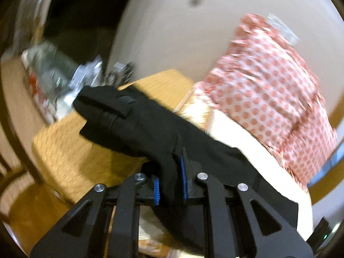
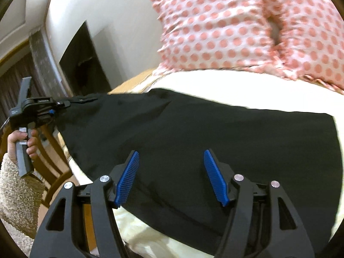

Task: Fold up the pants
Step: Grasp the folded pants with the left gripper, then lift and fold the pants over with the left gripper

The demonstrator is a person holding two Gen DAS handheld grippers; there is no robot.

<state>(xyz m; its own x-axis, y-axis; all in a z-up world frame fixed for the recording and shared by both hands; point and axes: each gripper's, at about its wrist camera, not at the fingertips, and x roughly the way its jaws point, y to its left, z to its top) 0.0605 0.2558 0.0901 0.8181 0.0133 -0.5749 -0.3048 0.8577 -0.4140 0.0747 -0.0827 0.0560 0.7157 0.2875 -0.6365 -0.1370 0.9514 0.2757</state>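
Observation:
Black pants (image 2: 193, 133) lie spread across a white bed sheet (image 2: 215, 79). My left gripper (image 1: 171, 185) is shut on one end of the pants (image 1: 150, 124) and holds it lifted off the bed's left side. In the right wrist view the left gripper (image 2: 64, 104) shows at far left, pinching the cloth's corner. My right gripper (image 2: 171, 157) is open and empty, its blue pads (image 2: 126, 180) hovering just above the middle of the pants.
A pillow with pink dots (image 2: 236, 25) (image 1: 268, 94) lies at the head of the bed. A woven wooden stool (image 1: 71, 157) stands by the bed on the left, with cluttered items (image 1: 53, 75) behind it. A dark fireplace opening (image 2: 81, 64) is in the white wall.

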